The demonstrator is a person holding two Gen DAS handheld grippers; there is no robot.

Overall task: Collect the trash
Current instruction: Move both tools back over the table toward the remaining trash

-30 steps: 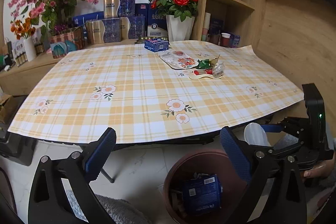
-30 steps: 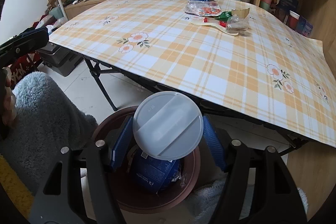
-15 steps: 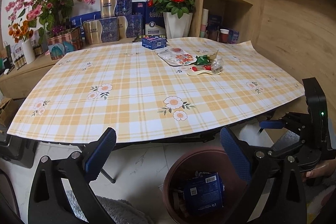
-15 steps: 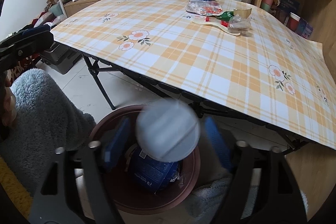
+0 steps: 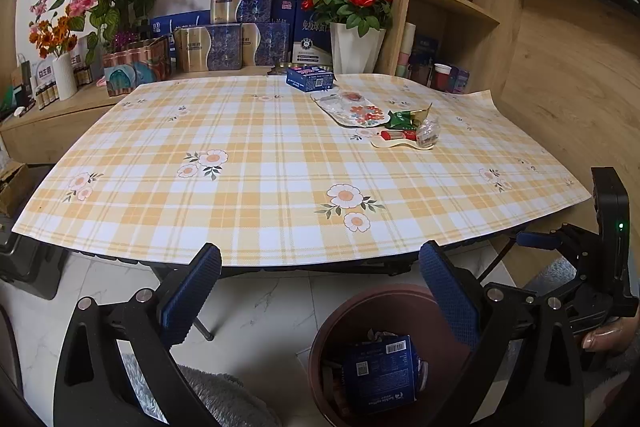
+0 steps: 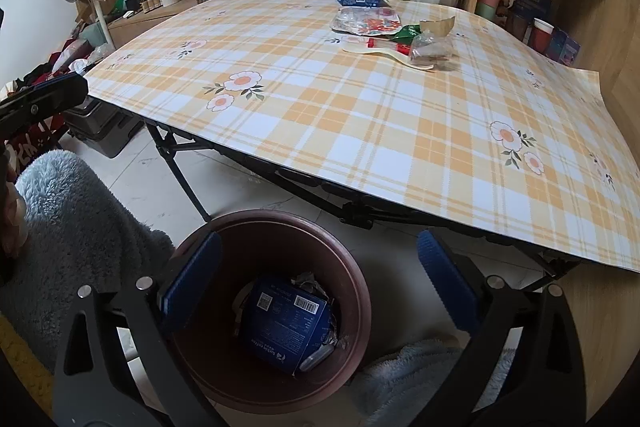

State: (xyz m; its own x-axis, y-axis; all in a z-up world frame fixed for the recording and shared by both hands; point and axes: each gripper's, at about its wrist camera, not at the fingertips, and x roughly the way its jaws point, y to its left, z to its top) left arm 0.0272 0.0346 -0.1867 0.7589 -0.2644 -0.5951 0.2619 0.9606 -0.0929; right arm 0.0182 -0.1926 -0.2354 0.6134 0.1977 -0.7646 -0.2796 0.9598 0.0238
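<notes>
Both pairs of tongs apart and holding nothing: right gripper [image 6: 318, 279] poised directly above the brown waste bin [image 6: 352, 263], left gripper [image 5: 320, 291] beside it near the table edge. Already in the bin: a dark blue carton [image 6: 286, 327] lying on crumpled scraps.

Remaining trash bunched at the far right of the plaid tablecloth [image 5: 260, 179]: a blue box [image 5: 310, 78], a flat floral-printed pouch [image 5: 352, 109], a green wrapper [image 5: 402, 119], a crumpled clear bag [image 5: 427, 133] and a red tube [image 5: 398, 135] on a cream curved card [image 5: 394, 143].

Probably next: reaching across for that cluster. Best to lift clear of the table edge before travelling, descend with jaws wide, and pinch one piece at a time.

Red tube lying flat, long axis roughly left to right in the left wrist view; easiest pinched across its narrow width. Blue box likewise flat, long side parallel to the rear edge.
</notes>
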